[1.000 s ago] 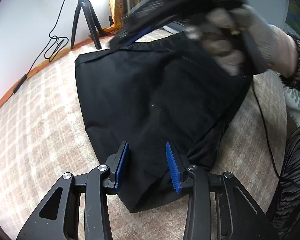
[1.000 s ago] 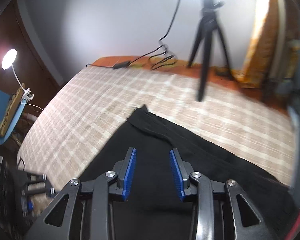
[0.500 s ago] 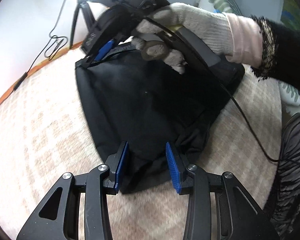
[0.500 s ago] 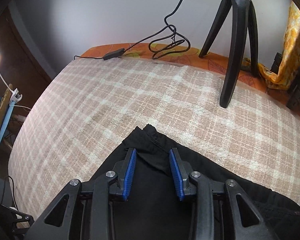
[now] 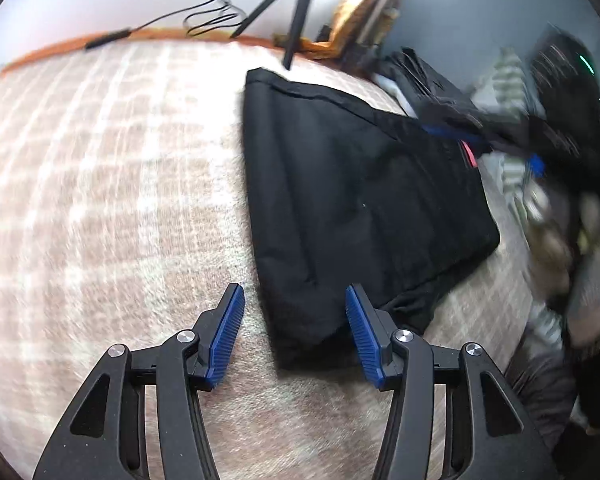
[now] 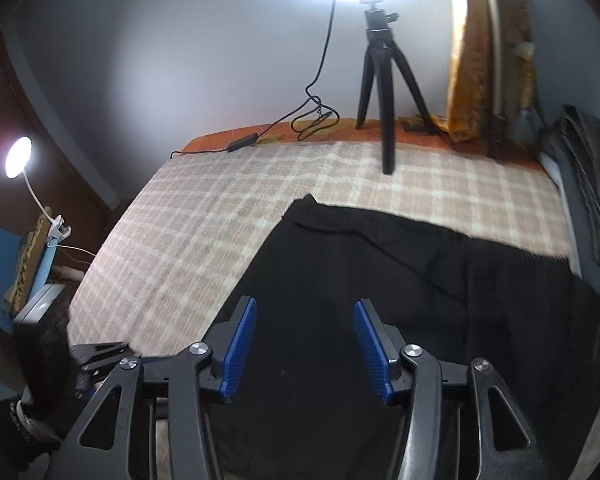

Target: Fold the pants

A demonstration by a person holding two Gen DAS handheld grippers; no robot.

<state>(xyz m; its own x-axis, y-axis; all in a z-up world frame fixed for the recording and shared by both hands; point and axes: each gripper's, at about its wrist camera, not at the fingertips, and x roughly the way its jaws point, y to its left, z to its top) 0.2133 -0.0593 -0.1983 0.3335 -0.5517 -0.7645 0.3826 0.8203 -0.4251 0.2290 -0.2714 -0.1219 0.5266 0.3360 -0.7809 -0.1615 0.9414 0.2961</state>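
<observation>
The black pants [image 5: 356, 200] lie folded into a flat block on the beige checked bed cover [image 5: 100, 184]. My left gripper [image 5: 294, 338] is open and empty, with the near corner of the pants between its fingers. In the right wrist view the pants [image 6: 380, 280] spread below my right gripper [image 6: 303, 350], which is open and empty above the cloth. The right gripper also shows blurred at the right of the left wrist view [image 5: 500, 136], held by a gloved hand.
A black tripod [image 6: 384, 92] stands at the far edge of the bed, with a cable [image 6: 312, 116] beside it. An orange cloth [image 6: 468, 60] hangs at the back right. A dark bundle [image 6: 592, 184] lies at the right edge. A small lamp [image 6: 18, 152] glows at the left.
My right gripper let go of the far corner of the pants and drew back to the right. My left gripper opened wider and pulled back from the near corner. The pants now lie flat.
</observation>
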